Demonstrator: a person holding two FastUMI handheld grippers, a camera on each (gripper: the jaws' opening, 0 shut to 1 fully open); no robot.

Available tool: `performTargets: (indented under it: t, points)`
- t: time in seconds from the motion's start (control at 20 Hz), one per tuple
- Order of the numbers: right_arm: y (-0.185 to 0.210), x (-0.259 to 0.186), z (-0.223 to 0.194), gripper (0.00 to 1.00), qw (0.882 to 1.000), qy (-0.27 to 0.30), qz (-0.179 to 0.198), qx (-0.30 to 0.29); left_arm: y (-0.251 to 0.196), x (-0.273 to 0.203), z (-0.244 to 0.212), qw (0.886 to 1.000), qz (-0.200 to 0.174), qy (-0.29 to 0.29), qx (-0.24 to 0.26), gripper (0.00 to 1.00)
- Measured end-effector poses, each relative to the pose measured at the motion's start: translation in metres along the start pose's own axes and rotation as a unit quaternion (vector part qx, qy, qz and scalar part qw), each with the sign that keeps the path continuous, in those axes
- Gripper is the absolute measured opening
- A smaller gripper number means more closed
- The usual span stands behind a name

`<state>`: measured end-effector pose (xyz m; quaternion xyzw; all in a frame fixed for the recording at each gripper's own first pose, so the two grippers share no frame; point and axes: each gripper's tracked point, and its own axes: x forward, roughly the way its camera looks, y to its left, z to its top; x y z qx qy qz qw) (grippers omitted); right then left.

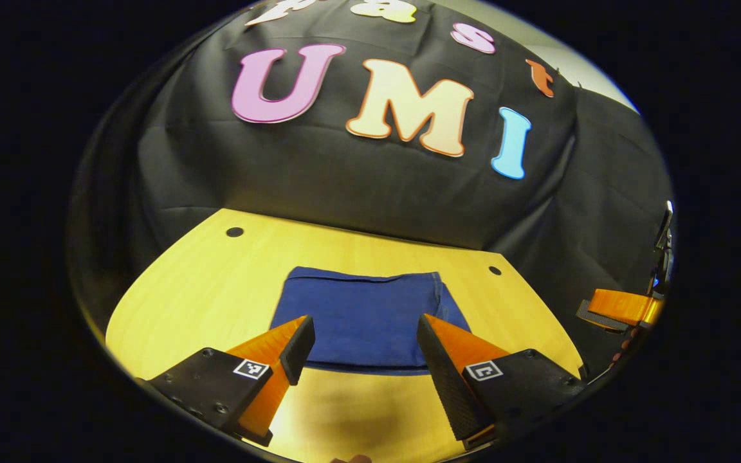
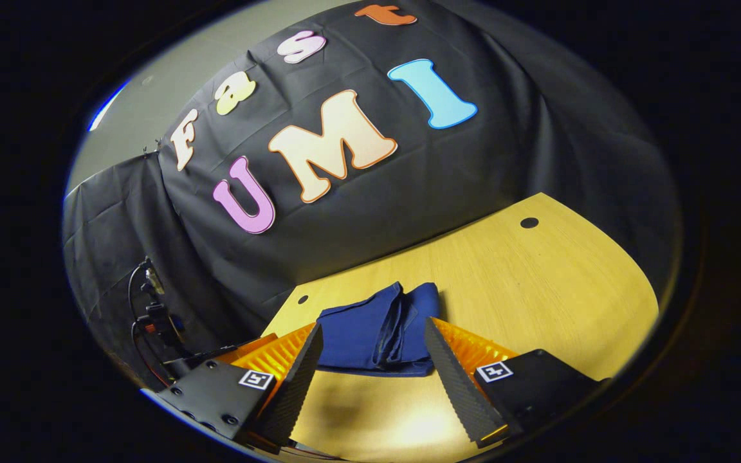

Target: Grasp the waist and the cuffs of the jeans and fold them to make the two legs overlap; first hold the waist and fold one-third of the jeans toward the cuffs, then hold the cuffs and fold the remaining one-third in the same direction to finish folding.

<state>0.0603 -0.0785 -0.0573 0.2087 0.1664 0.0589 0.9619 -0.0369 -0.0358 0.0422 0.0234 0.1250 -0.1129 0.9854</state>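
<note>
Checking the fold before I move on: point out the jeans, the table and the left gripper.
jeans (image 1: 364, 318): left gripper view, middle of the folded top layer.
table (image 1: 216, 276): left gripper view, bare wood left of the jeans.
left gripper (image 1: 365, 344): left gripper view, midway between its fingertips.

Matt denim jeans (image 1: 364, 318), smooth wood-grain table (image 1: 216, 283)
</note>
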Motion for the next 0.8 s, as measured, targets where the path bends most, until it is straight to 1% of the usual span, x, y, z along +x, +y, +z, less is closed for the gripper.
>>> performTargets:
  t: [0.15, 0.25, 0.45, 0.6, 0.8]
  points:
    - [0.022, 0.002, 0.0, 0.98, 1.0, -0.011, -0.004, -0.01, 0.025, -0.013, -0.004, 1.0, 0.004, 0.009, 0.018, 0.95]
    - [0.031, 0.003, -0.002, 0.98, 1.0, -0.016, -0.011, -0.021, 0.035, -0.019, -0.008, 1.0, -0.001, 0.017, 0.025, 0.95]
    - [0.046, 0.0, -0.008, 0.98, 0.999, -0.016, -0.023, -0.031, 0.044, -0.018, -0.015, 0.999, -0.017, 0.031, 0.037, 0.95]
    - [0.058, -0.004, -0.008, 0.98, 0.998, -0.028, -0.029, -0.039, 0.042, -0.021, -0.018, 0.998, -0.036, 0.036, 0.047, 0.95]
    - [0.073, -0.01, -0.012, 0.98, 0.998, -0.039, -0.036, -0.036, 0.052, -0.032, -0.023, 0.996, -0.049, 0.044, 0.059, 0.95]
